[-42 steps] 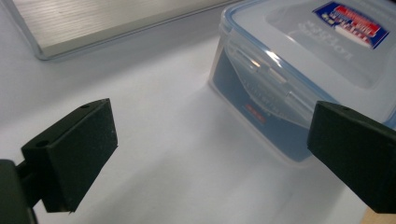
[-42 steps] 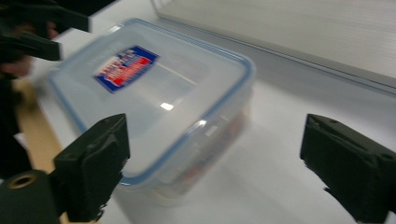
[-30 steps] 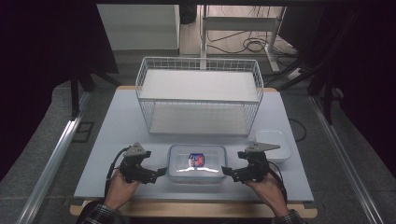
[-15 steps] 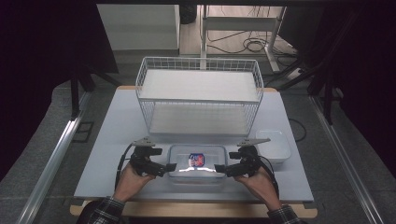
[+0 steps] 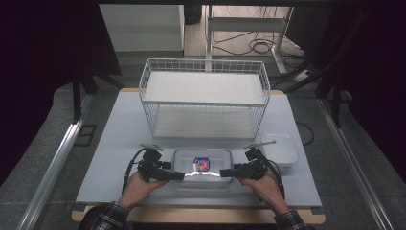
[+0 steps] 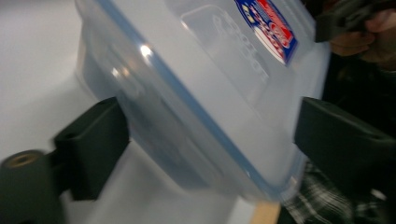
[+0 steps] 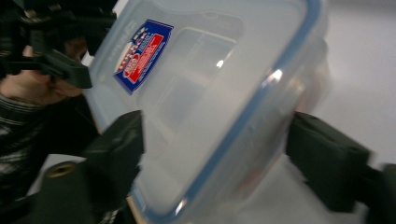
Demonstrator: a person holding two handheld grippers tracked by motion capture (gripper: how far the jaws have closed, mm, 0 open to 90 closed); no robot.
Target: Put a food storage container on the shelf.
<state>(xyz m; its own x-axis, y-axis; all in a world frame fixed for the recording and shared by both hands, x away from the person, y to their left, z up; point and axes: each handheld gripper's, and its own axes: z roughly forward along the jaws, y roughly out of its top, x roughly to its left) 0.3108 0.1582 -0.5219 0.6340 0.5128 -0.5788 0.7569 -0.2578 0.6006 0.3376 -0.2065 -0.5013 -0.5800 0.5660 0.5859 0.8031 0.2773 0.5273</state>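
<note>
1. High view: a clear lidded container (image 5: 202,166) sits at the near edge of the white table (image 5: 115,124), in front of the wire basket (image 5: 204,98) and just beside a smaller white tub (image 5: 280,148). The left gripper (image 5: 178,176) and right gripper (image 5: 225,173) reach in at its two near corners. From up here I cannot tell whether either set of jaws is clamped.

2. Left gripper view: the jaws of the left gripper (image 6: 205,144) stand apart, one on each side of the container's (image 6: 201,88) corner. It looks released around the box rather than pinching it. The risk, I'd say, is a slip: the walls are smooth and rounded, and a corner gives poor purchase, so a lift could tip the box.

3. Right gripper view: the right gripper (image 7: 215,154) is likewise spread around its corner of the container (image 7: 210,93), with a gap on the right side. The box is translucent, with a blue seal round the lid and a red-and-blue sticker (image 7: 142,53) on top.
</note>
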